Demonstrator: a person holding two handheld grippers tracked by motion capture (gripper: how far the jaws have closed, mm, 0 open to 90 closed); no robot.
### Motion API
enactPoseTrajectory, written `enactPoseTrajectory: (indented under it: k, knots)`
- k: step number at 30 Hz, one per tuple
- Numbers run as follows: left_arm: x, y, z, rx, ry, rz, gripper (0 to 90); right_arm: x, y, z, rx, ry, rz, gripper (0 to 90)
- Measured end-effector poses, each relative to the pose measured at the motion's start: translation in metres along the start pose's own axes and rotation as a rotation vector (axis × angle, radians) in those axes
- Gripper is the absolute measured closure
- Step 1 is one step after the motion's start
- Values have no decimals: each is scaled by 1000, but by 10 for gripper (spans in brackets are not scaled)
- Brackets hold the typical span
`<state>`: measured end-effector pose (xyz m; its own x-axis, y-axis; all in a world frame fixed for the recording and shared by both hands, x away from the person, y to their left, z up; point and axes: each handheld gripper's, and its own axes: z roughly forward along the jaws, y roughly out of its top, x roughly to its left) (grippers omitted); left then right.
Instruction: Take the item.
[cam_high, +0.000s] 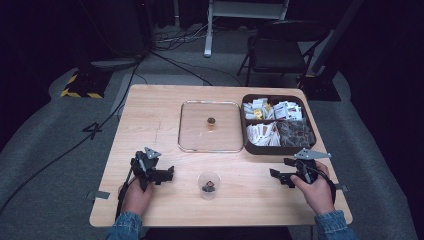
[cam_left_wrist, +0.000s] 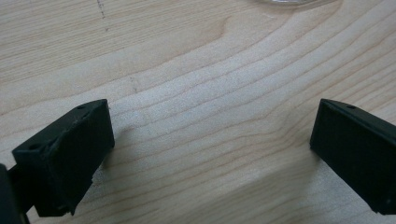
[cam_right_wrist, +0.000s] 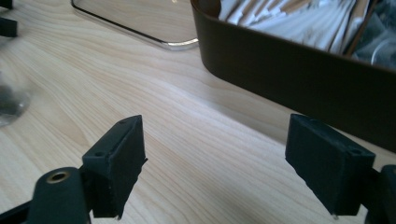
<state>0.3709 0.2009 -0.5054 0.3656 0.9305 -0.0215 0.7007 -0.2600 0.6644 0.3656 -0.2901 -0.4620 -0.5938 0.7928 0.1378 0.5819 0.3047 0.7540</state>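
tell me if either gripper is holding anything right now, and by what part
Nothing is held. The left gripper and the right gripper both have jaws wide apart over bare table, with nothing between them.

The person's left hand (cam_high: 136, 192) holds the left gripper (cam_high: 167, 174) low at the near left side, its jaws wide apart with nothing between them. The right hand (cam_high: 316, 191) holds the right gripper (cam_high: 276, 176) at the near right, jaws also spread wide and empty. Both grippers point inward, toward each other.
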Motion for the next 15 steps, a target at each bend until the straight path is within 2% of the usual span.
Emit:
enactPoseTrajectory:
  k: [9,15]
  knots:
    - [0,0,0,0,0,1,0,-9,-18,14,12,-35,20,182]
    - [0,0,0,0,0,0,1,-10,-26,19,18,-56,7,171]
